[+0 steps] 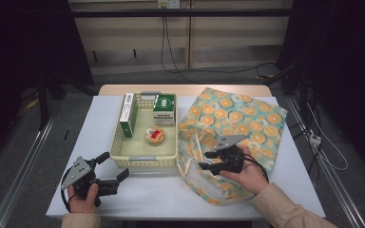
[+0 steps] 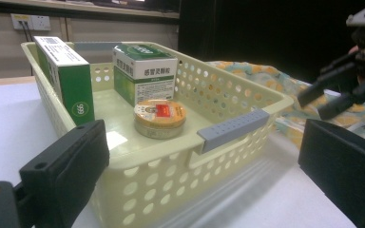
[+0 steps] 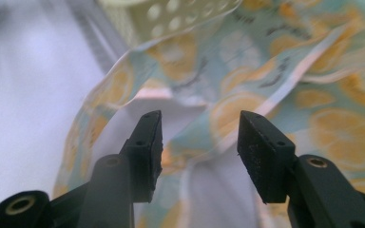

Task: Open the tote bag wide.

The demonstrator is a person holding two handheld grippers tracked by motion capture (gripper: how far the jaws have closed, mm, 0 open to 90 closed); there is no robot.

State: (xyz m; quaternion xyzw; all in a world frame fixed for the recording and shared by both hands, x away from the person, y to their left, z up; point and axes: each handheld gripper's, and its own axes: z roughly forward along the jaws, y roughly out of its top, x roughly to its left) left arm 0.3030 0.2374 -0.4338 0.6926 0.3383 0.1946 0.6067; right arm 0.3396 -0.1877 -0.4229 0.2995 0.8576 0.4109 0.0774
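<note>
Left gripper [image 1: 115, 167]: held in the person's left hand [image 1: 83, 197] near the front left corner of the table [image 1: 76, 142], jaws spread wide with nothing between them. It points toward the near wall of the basket [image 1: 145, 161] and sits just short of it, not touching.

The basket, pale yellow with perforated walls and grey handles, stands left of the table's centre, its far end close to the back edge. Contents, left to right: a tall green and white box [image 1: 128, 114] upright along the left wall; a round tin [image 1: 155, 136] with an orange and red lid flat on the basket floor near the middle; a second green and white box [image 1: 164, 109] upright in the far right corner. In the left gripper view the tin [image 2: 160, 118] lies just in front of the second box [image 2: 145, 71].

The bag [image 1: 247, 118], printed with orange slices on pale blue, lies on the right half of the table, its left edge touching the basket's right wall. Its mouth faces the front edge.

Right gripper [image 1: 208, 159]: held in the right hand [image 1: 247, 173] over the bag's opening, jaws parted and empty. In the right gripper view the bag's rim [image 3: 247, 102] lies just beyond the fingertips; contact cannot be confirmed.
</note>
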